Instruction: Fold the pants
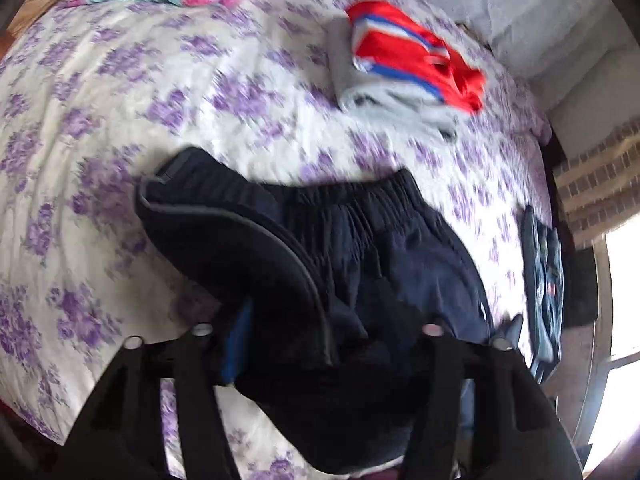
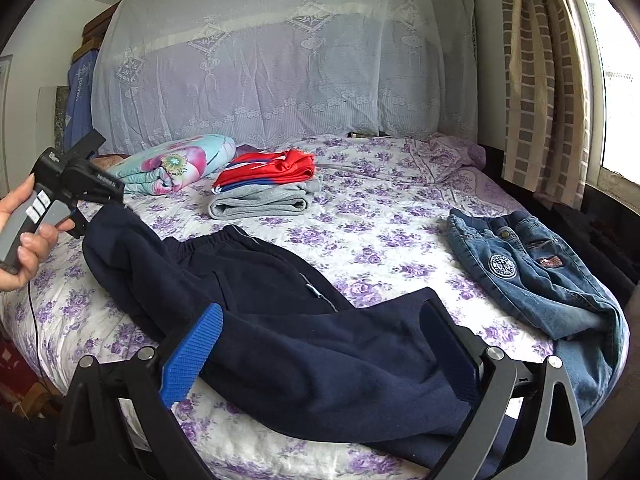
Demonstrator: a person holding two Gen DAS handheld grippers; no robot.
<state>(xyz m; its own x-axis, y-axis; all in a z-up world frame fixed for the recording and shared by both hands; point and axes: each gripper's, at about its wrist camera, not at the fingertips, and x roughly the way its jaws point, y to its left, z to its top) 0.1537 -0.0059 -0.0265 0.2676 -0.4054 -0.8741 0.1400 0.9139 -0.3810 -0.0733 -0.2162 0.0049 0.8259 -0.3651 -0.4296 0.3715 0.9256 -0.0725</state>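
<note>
Navy sweatpants (image 2: 280, 320) lie across the purple-flowered bed sheet (image 2: 380, 216), with the elastic waistband (image 1: 360, 200) toward the headboard. A person's hand holds my left gripper (image 2: 80, 188) at the left, and one navy leg end hangs lifted from its fingers. In the left wrist view my left gripper (image 1: 332, 340) is shut on that dark cloth, which bunches beside its blue pad (image 1: 236, 344). My right gripper (image 2: 320, 344) stands open at the bed's near edge. Its blue left pad (image 2: 192, 356) and right finger (image 2: 448, 352) sit either side of the other leg.
A folded red-and-blue garment rests on a folded grey one (image 2: 264, 184) mid-bed. Blue jeans (image 2: 532, 276) lie at the right edge. A floral quilt (image 2: 176, 164) sits by the lace-covered headboard (image 2: 280, 60). A checked curtain (image 2: 540, 80) hangs at the right.
</note>
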